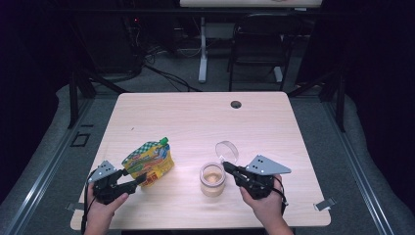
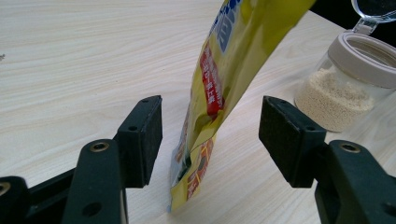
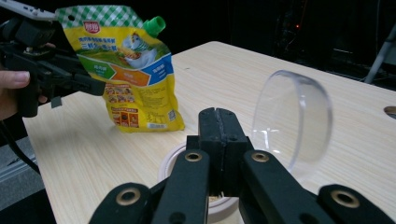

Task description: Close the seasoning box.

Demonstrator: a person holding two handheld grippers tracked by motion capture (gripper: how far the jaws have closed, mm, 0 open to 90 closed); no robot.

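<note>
High view shows the desk (image 1: pixel 195 117) with a yellow pouch (image 1: pixel 149 161) standing at its near left and a small jar (image 1: pixel 213 179) of pale grains near the middle, its clear hinged lid (image 1: pixel 227 152) flipped up and back.

The left claw (image 1: pixel 131 182) sits with its jaws well apart on either side of the pouch's lower edge; in the left gripper view neither pad touches the foil. The right claw (image 3: pixel 219 135) has its jaws pressed together with nothing between them, just above the jar's open mouth, the lid just beyond it.

The pouch leans and looks floppy, so a low pinch at the bottom seam could let the top fold over or slip free when lifted. The green cap (image 1: pixel 163 141) is on, so nothing can pour yet. The open jar is light, and a bump from either claw could tip it and scatter the grains.

The pouch print is in Chinese characters too small to read; a red logo, a chicken picture and a green checked top band show in the right gripper view.
</note>
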